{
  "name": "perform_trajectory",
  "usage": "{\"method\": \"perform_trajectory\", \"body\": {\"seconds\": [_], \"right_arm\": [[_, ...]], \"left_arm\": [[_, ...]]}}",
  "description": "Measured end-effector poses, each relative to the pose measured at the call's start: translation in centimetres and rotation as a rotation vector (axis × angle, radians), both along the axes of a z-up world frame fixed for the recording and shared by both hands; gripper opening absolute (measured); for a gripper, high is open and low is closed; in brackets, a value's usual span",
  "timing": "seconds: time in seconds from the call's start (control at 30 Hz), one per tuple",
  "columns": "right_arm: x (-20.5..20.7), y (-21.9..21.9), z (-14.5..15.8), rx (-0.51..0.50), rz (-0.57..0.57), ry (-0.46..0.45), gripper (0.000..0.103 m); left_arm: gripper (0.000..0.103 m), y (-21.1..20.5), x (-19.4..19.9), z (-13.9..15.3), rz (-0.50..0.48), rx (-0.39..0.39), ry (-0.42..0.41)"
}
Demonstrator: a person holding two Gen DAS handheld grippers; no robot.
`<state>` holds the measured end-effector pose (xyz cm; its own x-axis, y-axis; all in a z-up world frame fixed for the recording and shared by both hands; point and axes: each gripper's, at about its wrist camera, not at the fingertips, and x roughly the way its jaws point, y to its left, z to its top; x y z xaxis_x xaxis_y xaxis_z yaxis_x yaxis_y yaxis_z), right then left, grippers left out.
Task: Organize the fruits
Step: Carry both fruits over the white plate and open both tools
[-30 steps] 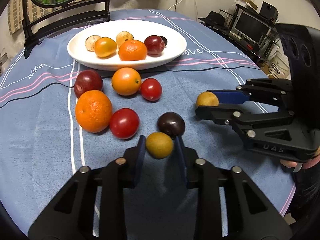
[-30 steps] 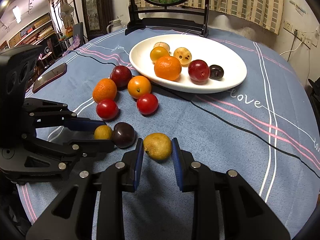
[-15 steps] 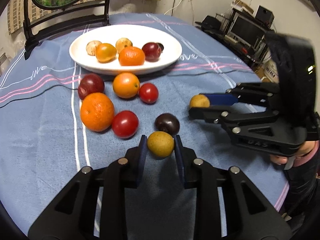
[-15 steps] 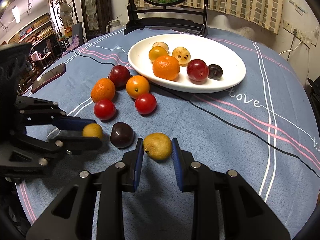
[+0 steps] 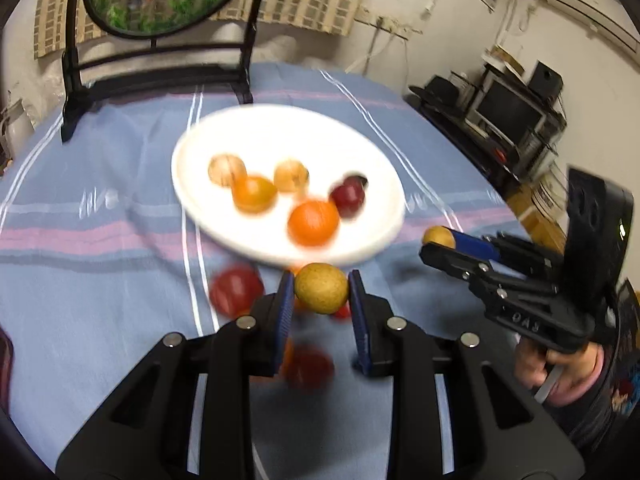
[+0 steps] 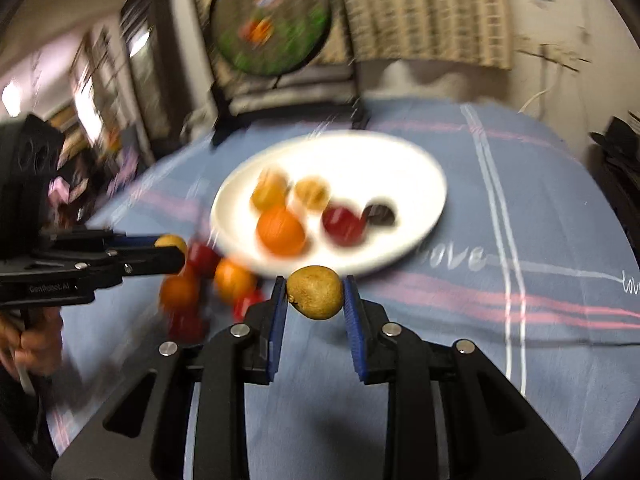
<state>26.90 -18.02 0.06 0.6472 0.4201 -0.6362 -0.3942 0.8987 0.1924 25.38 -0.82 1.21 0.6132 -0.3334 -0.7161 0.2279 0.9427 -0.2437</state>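
My left gripper (image 5: 321, 290) is shut on a small yellow-brown fruit (image 5: 321, 288) and holds it in the air near the front rim of the white plate (image 5: 224, 224). My right gripper (image 6: 315, 293) is shut on a second yellow-brown fruit (image 6: 315, 292), also lifted, in front of the plate (image 6: 420, 184). The plate holds an orange (image 5: 313, 222), a red plum (image 5: 347, 199) and several pale and dark fruits. Each gripper shows in the other's view: the right one (image 5: 438, 242) with its fruit (image 5: 439, 236), the left one (image 6: 172, 250) with its fruit (image 6: 171, 242).
Loose red and orange fruits (image 6: 234, 280) lie blurred on the blue striped tablecloth (image 6: 500, 240) in front of the plate. A round ornament on a black stand (image 5: 160, 60) stands behind the plate. A desk with a monitor (image 5: 512, 112) is at the right.
Both grippers have lifted their yellow-brown fruits off the cloth and moved forward toward the plate. The views tilted up and are blurred by motion.
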Motion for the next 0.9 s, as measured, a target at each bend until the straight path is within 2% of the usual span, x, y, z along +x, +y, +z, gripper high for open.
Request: {"method": "perform_trajectory", "body": {"seconds": [0.13, 0.23, 0.33, 0.5, 0.67, 0.7, 0.73, 0.77, 0.8, 0.9], "right_arm": [[4.2, 0.4, 0.3, 0.028, -0.107, -0.032, 0.028], [7.1, 0.7, -0.2, 0.051, -0.139, -0.027, 0.028], [8.9, 0.7, -0.7, 0.065, -0.151, -0.006, 0.028], [10.6, 1.2, -1.5, 0.039, -0.141, 0.034, 0.028], [11.1, 1.8, -1.8, 0.010, -0.122, 0.044, 0.029], [11.1, 1.9, -1.8, 0.000, -0.123, 0.045, 0.034], [11.1, 1.9, -1.7, -0.006, -0.126, 0.047, 0.044], [10.9, 2.0, -1.6, -0.008, -0.130, 0.044, 0.060], [10.6, 1.9, -1.4, -0.008, -0.139, 0.031, 0.060], [9.5, 2.1, -0.3, -0.025, -0.129, -0.010, 0.060]], "left_arm": [[0.028, 0.2, 5.3, 0.8, 0.072, 0.036, -0.016], [0.028, 0.0, 8.8, 0.6, 0.093, 0.039, 0.001], [0.028, -0.4, 11.2, 0.3, 0.102, 0.084, 0.004], [0.028, -0.5, 13.7, -1.7, 0.112, 0.097, 0.059], [0.028, -0.5, 14.4, -2.7, 0.128, 0.118, 0.063], [0.032, -0.4, 14.3, -2.6, 0.134, 0.108, 0.069], [0.047, -0.3, 14.2, -2.5, 0.138, 0.099, 0.072], [0.056, -0.4, 14.1, -2.3, 0.142, 0.099, 0.069], [0.068, -0.4, 13.6, -1.9, 0.154, 0.109, 0.052], [0.071, -0.3, 11.8, -0.7, 0.154, 0.131, 0.010]]}}
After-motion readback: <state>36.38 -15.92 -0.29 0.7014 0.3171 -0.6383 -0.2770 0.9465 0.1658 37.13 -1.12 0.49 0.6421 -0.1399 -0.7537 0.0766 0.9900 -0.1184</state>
